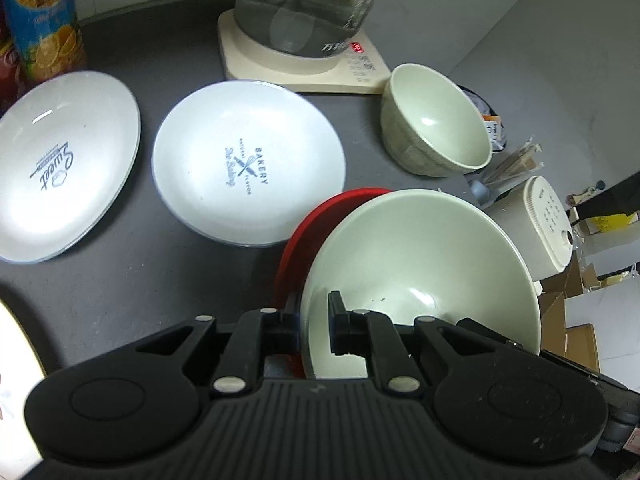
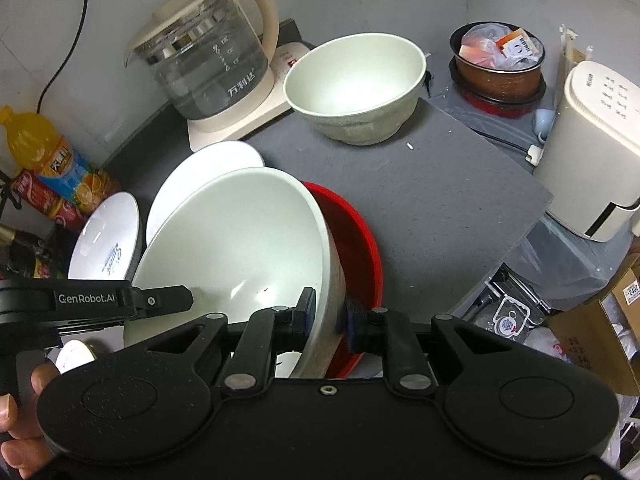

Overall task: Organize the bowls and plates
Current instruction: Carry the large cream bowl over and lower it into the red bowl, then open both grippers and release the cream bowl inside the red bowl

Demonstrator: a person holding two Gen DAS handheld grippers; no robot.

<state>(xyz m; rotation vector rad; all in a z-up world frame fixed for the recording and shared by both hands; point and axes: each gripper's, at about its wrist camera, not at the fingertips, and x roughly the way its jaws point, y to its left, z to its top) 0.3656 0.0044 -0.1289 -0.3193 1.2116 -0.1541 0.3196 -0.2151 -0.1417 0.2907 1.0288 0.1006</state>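
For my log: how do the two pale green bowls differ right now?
The wide bowl is shallow and tilted, both grippers on its rim, over a red plate; the deep bowl stands upright, untouched, beside the kettle base. Both are pale green and empty.

Red plate (image 2: 356,240) mostly behind the large bowl (image 2: 240,240); kettle (image 1: 308,4) top cropped.

Glass kettle (image 2: 208,56) with water, cream handle, on cream base (image 1: 296,68) — red display lit. Orange juice bottle (image 2: 44,152) at the left by the wall, red packet (image 2: 44,200) lying just beside it. White appliance (image 2: 596,152) at the right edge. Dark pot (image 2: 498,66) stuffed with plastic bag and a small carton. Cardboard boxes (image 2: 600,332) lower right — off the grey tabletop (image 2: 440,200). Black cable (image 2: 64,52) on the wall.
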